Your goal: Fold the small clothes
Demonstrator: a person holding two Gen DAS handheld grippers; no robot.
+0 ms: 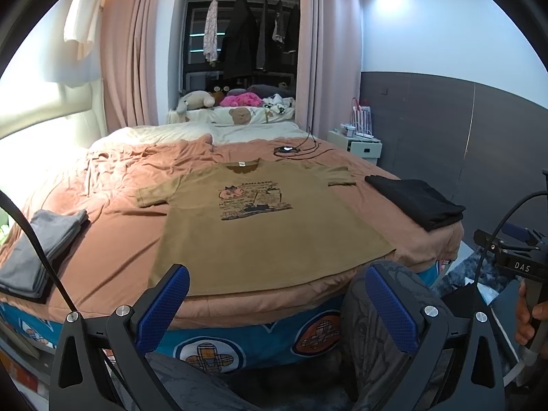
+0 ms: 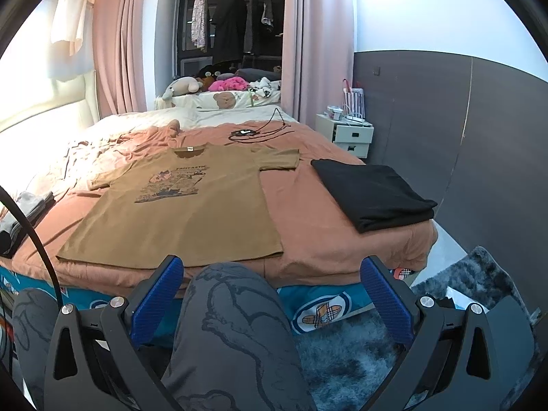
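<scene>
Brown t-shirt (image 1: pixel 260 233) flat, print up, spread mid-bed on orange bedspread (image 1: pixel 113 239). Folded grey stack (image 1: pixel 44 243) at left, folded black garment (image 2: pixel 373 191) at right. Left gripper (image 1: pixel 277 304) and right gripper (image 2: pixel 272 294) both short of bed edge, fingers apart, holding nothing.

Brown printed T-shirt (image 1: pixel 260 226), blue fingers (image 1: pixel 164 304)

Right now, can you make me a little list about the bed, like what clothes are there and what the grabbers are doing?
shirt to fold: brown T-shirt lying flat, print up, sleeves spread
folded already: grey pile on the left, black pile on the right
surface: orange bedcover
left gripper: jaws open, holding nothing
right gripper: jaws open, holding nothing
touching shirt: neither
</scene>
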